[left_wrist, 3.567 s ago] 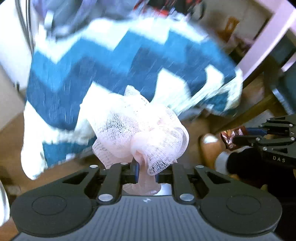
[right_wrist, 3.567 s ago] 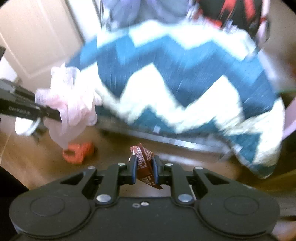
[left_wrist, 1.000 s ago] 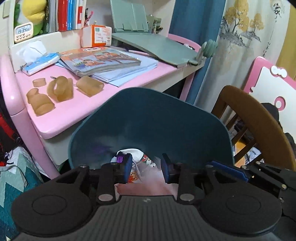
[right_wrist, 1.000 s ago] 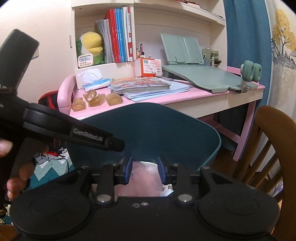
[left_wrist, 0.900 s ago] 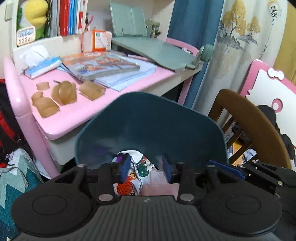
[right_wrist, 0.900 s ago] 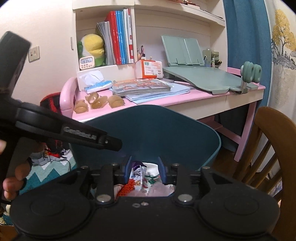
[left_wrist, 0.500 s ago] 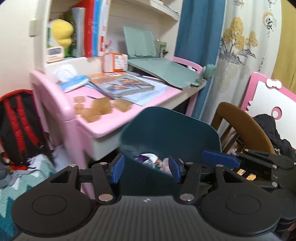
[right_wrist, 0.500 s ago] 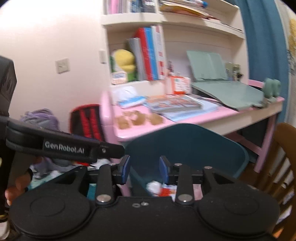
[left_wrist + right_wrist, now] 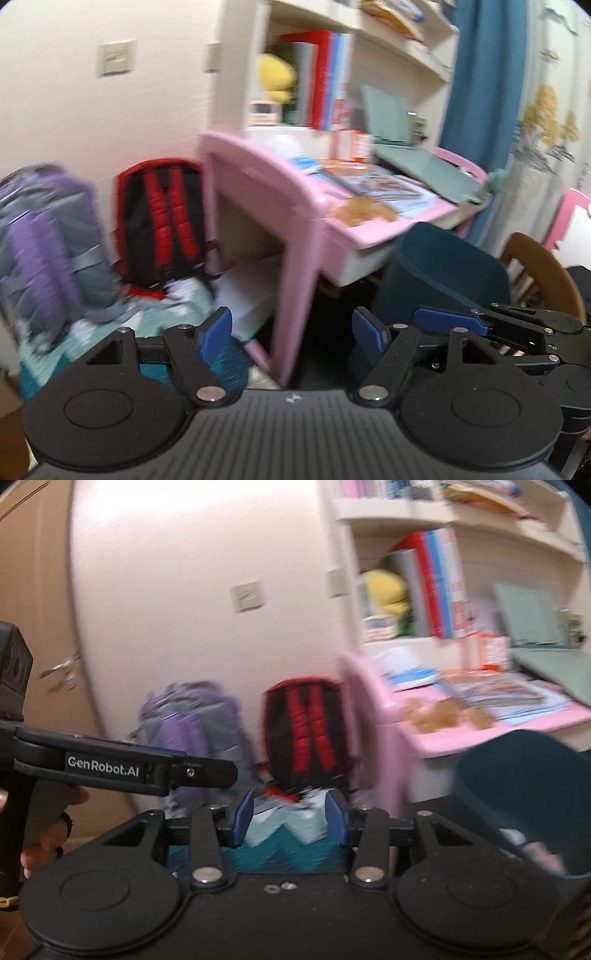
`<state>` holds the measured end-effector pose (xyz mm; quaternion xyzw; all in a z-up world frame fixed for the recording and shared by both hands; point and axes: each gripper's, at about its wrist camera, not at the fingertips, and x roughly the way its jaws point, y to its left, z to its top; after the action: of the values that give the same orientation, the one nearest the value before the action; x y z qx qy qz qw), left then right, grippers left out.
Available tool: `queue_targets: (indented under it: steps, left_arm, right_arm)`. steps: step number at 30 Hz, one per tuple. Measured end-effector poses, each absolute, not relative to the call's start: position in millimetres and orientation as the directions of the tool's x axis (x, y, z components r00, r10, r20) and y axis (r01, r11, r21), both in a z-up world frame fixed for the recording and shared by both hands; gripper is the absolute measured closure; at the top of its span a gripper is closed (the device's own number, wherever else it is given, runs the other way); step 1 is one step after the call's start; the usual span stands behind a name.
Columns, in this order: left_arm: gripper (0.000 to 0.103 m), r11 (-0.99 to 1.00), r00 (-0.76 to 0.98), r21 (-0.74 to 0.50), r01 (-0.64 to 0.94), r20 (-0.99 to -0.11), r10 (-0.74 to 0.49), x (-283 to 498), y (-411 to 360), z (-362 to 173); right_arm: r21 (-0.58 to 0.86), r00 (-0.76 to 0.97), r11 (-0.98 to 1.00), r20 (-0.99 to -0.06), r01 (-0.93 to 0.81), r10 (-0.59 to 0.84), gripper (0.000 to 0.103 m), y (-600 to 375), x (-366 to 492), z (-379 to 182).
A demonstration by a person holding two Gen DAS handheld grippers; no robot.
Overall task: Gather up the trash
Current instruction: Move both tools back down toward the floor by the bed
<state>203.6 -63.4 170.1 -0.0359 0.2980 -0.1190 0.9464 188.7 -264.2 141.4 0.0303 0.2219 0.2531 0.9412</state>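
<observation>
Both tongs gape empty beside the bin.

The left gripper (image 9: pixel 291 332) and right gripper (image 9: pixel 290 821) hold nothing, fingers spread. The dark teal trash bin (image 9: pixel 524 797), with pale scraps inside, stands right of both, under the pink desk (image 9: pixel 332 221). Ahead lean a red-black backpack (image 9: pixel 306 731) and a purple bag (image 9: pixel 192 723); a zigzag rug (image 9: pixel 288 845) lies below.

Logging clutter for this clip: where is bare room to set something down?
Pink desk: only its bare front corner, bordered by the brown pieces and books. Floor left of the desk is crowded with the red-black backpack, purple backpack and chevron blanket.
</observation>
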Motion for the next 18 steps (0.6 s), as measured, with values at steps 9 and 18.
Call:
queue_targets:
  steps: [9,18]
  left_arm:
    - [0.020,0.987,0.793,-0.161,-0.027,-0.605,-0.077,162.5,65.4,131.4]
    - [0.000,0.956,0.740,-0.159,-0.247,-0.668,0.080,143.7,185.4,48.6]
  right_arm:
    - [0.213,0.593,0.748,-0.491,-0.628,0.638,0.055,-151.6,197.2,104.8]
    - [0.277,0.418,0.647,-0.573,-0.710,0.704,0.052,-69.1,209.2,25.0]
